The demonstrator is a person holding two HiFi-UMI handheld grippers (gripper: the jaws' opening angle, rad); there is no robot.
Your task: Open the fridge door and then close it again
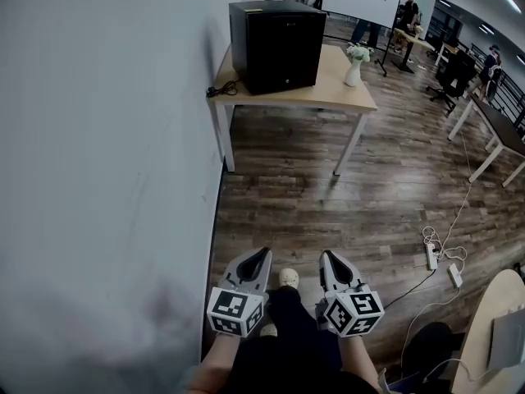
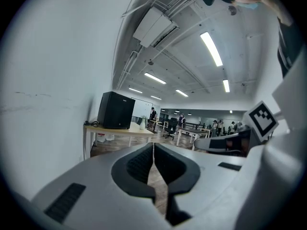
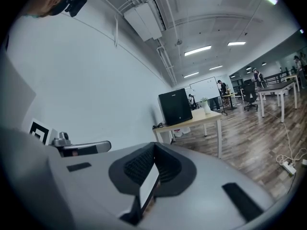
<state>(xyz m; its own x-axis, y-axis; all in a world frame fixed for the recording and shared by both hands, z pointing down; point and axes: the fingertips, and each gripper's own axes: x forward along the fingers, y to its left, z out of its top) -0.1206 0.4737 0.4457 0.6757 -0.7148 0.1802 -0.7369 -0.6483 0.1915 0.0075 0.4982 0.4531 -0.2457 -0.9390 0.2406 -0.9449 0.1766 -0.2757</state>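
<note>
A black mini fridge (image 1: 277,43) stands with its door closed on a light wooden table (image 1: 344,93) against the white wall, far ahead of me. It also shows small in the left gripper view (image 2: 115,110) and in the right gripper view (image 3: 175,107). My left gripper (image 1: 262,254) and right gripper (image 1: 327,255) are held side by side low in the head view, over the wood floor, well short of the table. Both point toward the fridge. The left gripper's (image 2: 153,145) jaws meet at their tips, and so do the right gripper's (image 3: 154,145). Neither holds anything.
A white vase with flowers (image 1: 355,64) stands on the table right of the fridge, and a black cable (image 1: 221,89) lies at its left end. A power strip with cords (image 1: 432,257) lies on the floor at right. A round table (image 1: 490,335) is near right. Desks, chairs and people fill the back.
</note>
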